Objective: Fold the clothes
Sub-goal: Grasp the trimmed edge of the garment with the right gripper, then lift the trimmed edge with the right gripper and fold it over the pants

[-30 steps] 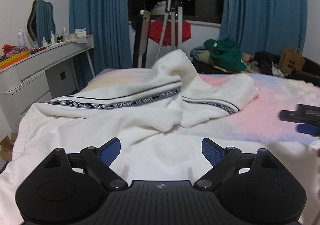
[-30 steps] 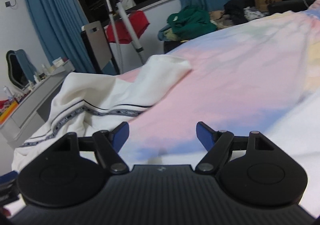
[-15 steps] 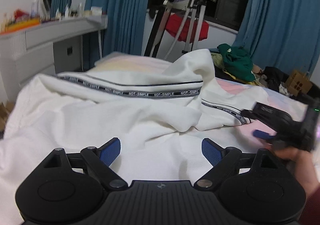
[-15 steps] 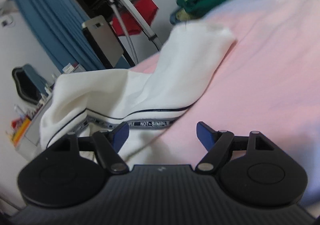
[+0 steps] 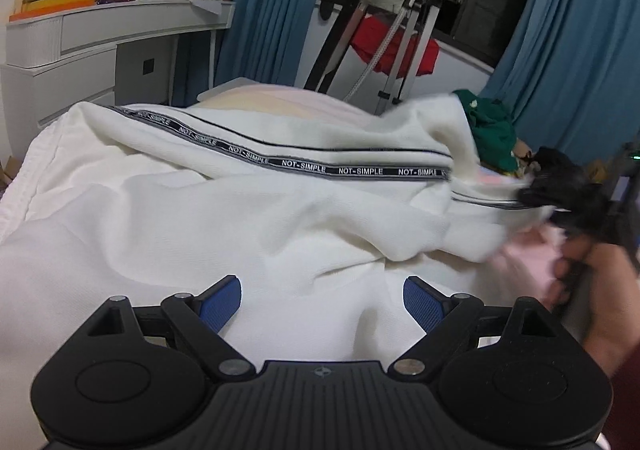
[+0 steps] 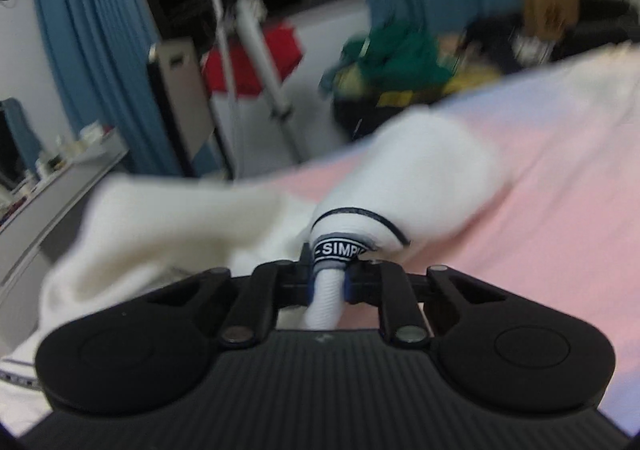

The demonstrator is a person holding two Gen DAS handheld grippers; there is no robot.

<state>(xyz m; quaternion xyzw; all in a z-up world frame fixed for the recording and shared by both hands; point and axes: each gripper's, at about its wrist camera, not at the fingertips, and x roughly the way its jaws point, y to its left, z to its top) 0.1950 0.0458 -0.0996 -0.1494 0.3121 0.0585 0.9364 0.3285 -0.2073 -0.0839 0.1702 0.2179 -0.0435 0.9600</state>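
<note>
left gripper [image 5: 322, 296]: wide, empty, above white garment [image 5: 240, 217] | right gripper [image 6: 327, 284]: just closed, pinching garment's striped edge

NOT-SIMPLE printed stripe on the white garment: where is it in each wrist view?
Left wrist: the stripe runs across the middle of the white garment, from upper left down to the right tool.
Right wrist: lower centre, a short bunched bit of stripe pinched between the right tool's closed pads.
Shared landmark: red cloth on the rack.
</note>
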